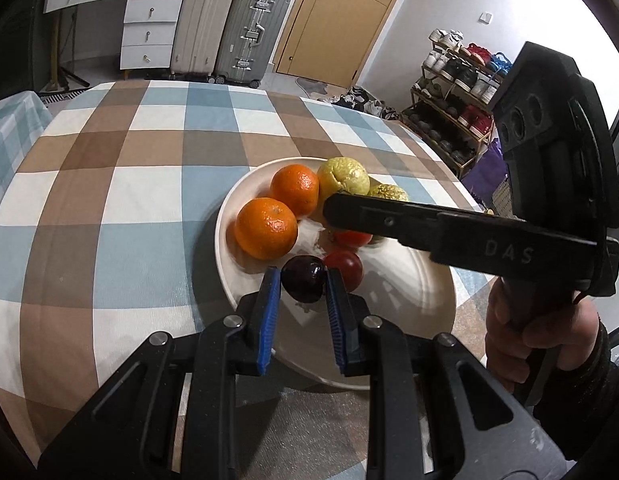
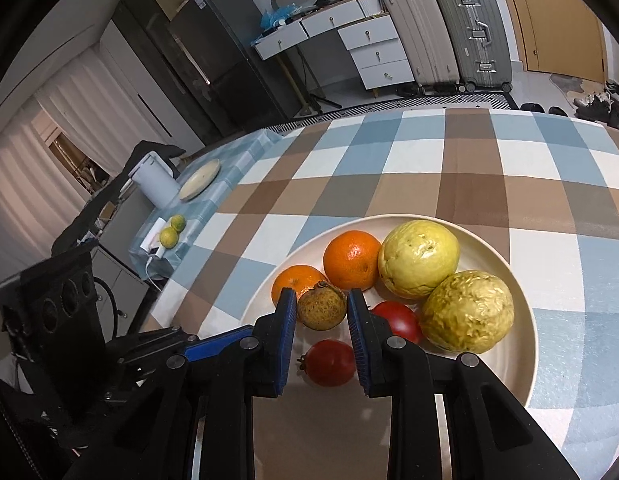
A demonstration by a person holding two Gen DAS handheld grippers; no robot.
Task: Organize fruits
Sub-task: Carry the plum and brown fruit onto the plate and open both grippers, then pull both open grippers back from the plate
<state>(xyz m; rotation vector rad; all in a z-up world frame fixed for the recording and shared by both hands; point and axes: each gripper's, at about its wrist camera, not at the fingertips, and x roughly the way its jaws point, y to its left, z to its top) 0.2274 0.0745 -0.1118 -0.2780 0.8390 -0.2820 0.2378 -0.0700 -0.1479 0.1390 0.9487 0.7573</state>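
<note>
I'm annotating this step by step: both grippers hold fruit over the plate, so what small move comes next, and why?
Probably lower and release: the left gripper is shut on a dark plum, the right gripper on a small brownish fruit, both over the plate.

Counter cloth (image 1: 121, 184): checked in blue, brown and white. Plate (image 2: 521, 320): cream. Two oranges (image 1: 266, 228): bright orange. Two large fruits (image 2: 419, 258): yellow, mottled. Two tomatoes (image 2: 329, 362): red. Plum (image 1: 303, 278): dark purple. Small fruit (image 2: 322, 306): brownish-yellow, speckled. Left tongs (image 1: 301, 280): black, blue pads. Right tongs (image 2: 322, 306): same colouring.
</note>
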